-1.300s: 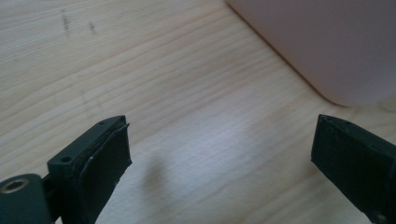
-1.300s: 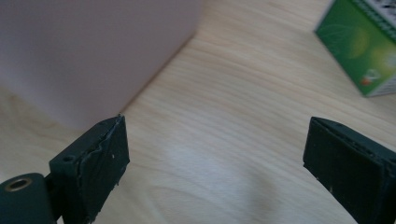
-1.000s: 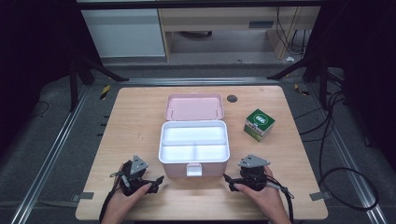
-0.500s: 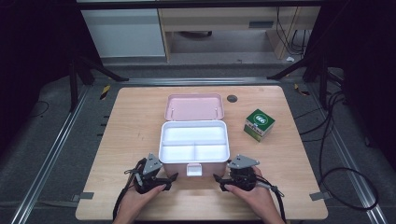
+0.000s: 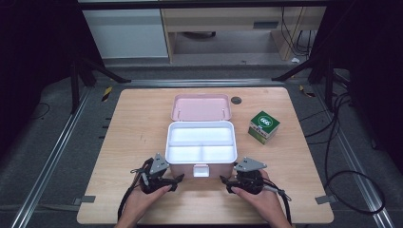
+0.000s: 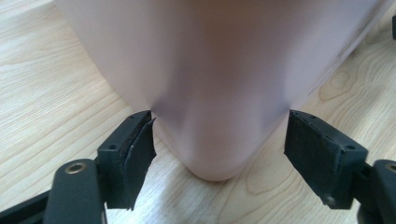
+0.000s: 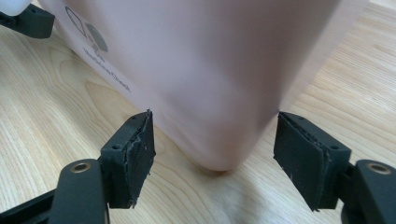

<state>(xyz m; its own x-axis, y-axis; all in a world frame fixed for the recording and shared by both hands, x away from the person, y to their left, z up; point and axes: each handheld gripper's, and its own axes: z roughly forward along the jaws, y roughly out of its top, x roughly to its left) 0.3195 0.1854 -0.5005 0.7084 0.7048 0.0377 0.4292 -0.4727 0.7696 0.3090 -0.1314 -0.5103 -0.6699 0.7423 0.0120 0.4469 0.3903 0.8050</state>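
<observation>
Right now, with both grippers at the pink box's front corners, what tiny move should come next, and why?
Probably close both sets of jaws a little more. The left gripper and the right gripper each straddle a rounded front corner of the pink box, and their jaws have just been closing, but gaps show beside the pads, so nothing is gripped yet.

The open pink plastic box with white tray blocks my claws ahead; bare wooden tabletop lies free leftward; the green cardboard cube stands right.

Wooden table, grey floor, dark surroundings
</observation>
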